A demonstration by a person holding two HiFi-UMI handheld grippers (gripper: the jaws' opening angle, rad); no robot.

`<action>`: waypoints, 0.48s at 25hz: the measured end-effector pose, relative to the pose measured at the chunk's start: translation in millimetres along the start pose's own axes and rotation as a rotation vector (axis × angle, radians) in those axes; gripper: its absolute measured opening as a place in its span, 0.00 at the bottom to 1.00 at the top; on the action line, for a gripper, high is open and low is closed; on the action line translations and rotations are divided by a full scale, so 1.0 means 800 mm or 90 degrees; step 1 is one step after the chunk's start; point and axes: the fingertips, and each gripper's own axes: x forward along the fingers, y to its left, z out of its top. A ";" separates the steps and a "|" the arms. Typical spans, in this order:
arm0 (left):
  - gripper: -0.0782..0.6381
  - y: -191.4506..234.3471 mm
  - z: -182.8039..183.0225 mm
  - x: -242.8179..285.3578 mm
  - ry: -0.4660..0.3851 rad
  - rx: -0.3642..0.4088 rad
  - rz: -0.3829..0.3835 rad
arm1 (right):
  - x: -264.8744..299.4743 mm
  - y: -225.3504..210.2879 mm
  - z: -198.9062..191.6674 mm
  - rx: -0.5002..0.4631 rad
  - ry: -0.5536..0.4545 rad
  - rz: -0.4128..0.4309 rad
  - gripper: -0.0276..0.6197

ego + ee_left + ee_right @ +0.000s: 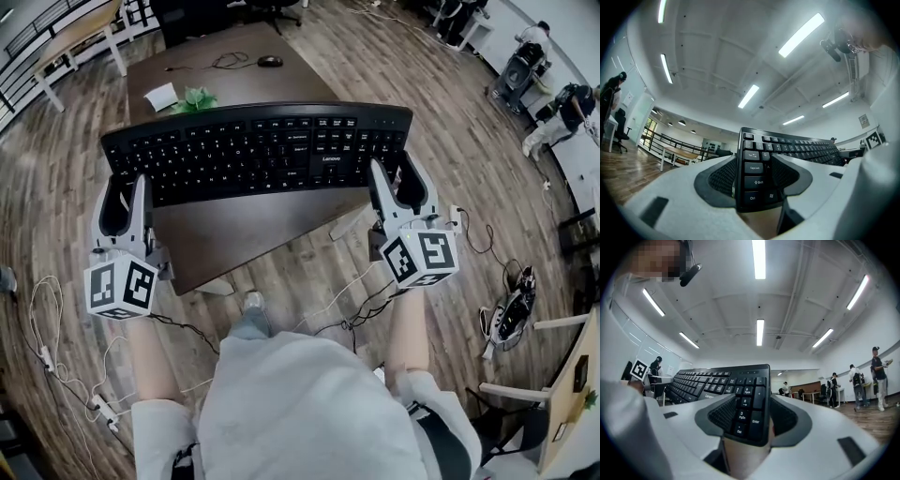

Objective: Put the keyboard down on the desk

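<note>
The keyboard [258, 150] is held in the air over the dark desk [234, 230], spanning its width, with its keys turned toward the person. The left gripper [127, 192] is clamped on its left end across the Ctrl and Shift keys, and the right gripper [396, 183] grips its right end at the number pad. Farther back on the desk lie a mouse [270, 61], a small plant [197, 97] and a white card [161, 96].
</note>
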 end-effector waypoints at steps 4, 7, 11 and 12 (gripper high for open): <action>0.42 0.003 -0.029 0.026 0.003 -0.007 -0.021 | 0.008 -0.011 -0.023 -0.005 0.001 -0.019 0.38; 0.42 0.005 -0.038 0.035 0.010 -0.007 -0.030 | 0.010 -0.012 -0.033 0.001 0.012 -0.027 0.38; 0.42 0.004 -0.037 0.039 0.027 -0.002 -0.041 | 0.006 -0.012 -0.037 0.011 0.035 -0.036 0.38; 0.42 0.004 -0.035 0.039 0.032 -0.001 -0.041 | 0.005 -0.012 -0.037 0.016 0.043 -0.037 0.38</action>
